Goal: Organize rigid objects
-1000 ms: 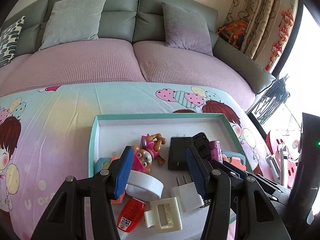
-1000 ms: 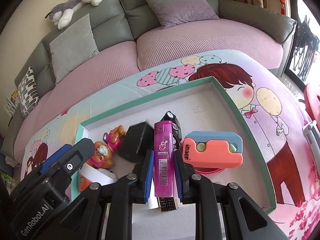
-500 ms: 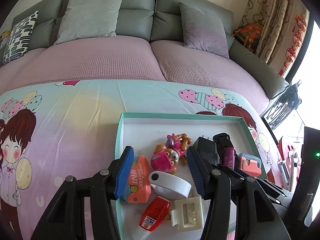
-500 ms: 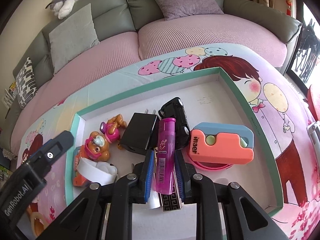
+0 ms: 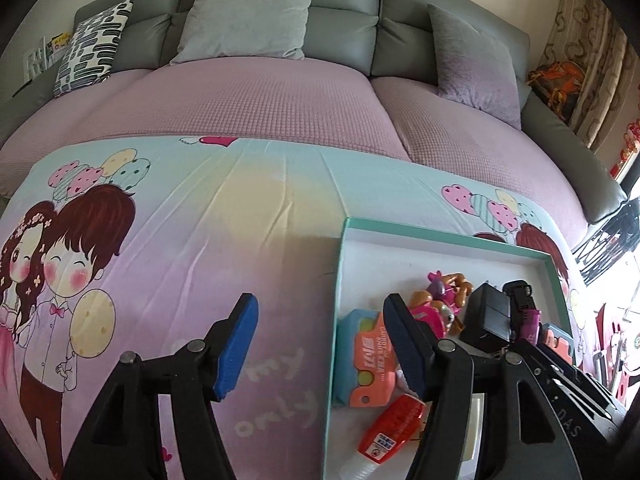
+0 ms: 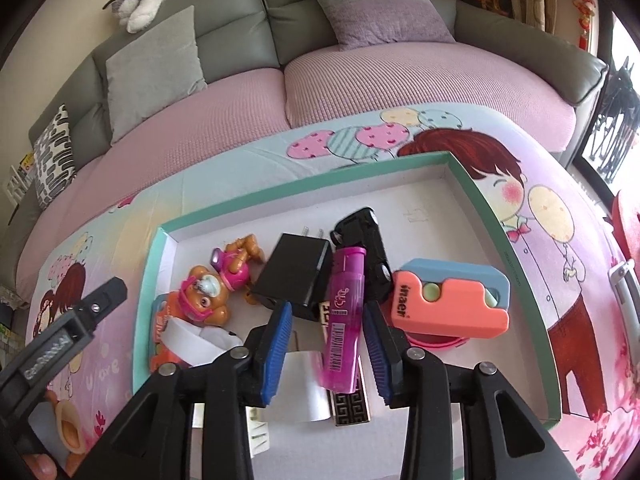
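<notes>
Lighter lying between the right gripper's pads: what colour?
Translucent magenta-purple lighter with a white barcode label; clearest in the right wrist view.

Grey sofa [image 5: 344, 28], pink seat covers; patterned curtain [image 5: 596, 80]; bright daylight right.

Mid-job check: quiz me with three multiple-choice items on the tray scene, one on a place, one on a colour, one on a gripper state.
1. The purple lighter lies:
A. in the teal-rimmed tray
B. on the sofa
C. outside the tray on the cloth

2. The plug adapter beside it is:
A. white
B. black
C. orange

3. The right gripper is:
A. clamped on the lighter
B. open around the lighter
C. holding the toy car

Answers: 1 A, it rests on the tray floor; 2 B, dark body with two prongs; 3 B, the jaws have just been opening, with gaps on both sides.
</notes>
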`<state>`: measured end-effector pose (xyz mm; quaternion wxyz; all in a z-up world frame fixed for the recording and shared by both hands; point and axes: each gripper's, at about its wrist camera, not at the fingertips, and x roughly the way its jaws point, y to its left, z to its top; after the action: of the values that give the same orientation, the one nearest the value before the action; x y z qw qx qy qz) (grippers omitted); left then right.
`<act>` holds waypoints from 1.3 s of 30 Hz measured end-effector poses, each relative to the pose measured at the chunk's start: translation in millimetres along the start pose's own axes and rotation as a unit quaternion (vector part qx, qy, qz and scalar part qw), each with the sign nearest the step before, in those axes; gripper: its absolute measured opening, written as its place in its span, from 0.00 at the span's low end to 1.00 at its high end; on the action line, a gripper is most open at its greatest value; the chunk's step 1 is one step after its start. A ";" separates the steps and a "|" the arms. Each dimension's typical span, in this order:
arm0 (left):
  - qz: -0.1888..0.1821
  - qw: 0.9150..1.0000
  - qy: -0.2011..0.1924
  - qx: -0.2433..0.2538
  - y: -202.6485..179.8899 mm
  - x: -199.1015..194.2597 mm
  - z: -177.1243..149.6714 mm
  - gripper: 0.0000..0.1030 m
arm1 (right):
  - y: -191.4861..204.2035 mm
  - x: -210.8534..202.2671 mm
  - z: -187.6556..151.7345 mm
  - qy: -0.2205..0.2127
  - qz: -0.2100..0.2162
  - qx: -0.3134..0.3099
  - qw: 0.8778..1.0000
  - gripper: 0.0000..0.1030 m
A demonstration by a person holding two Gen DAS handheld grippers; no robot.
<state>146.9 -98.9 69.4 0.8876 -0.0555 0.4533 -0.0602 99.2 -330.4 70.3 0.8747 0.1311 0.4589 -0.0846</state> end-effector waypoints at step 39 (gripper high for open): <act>0.087 0.995 -0.008 -0.049 45.3 9.5 -1.0 0.98 | 1.4 0.5 3.1 -0.032 -0.018 0.012 0.999 1.00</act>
<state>154.1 -55.7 54.3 0.8890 -0.0602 0.4521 0.0400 102.3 -330.1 71.8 0.8855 0.1307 0.4319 -0.1106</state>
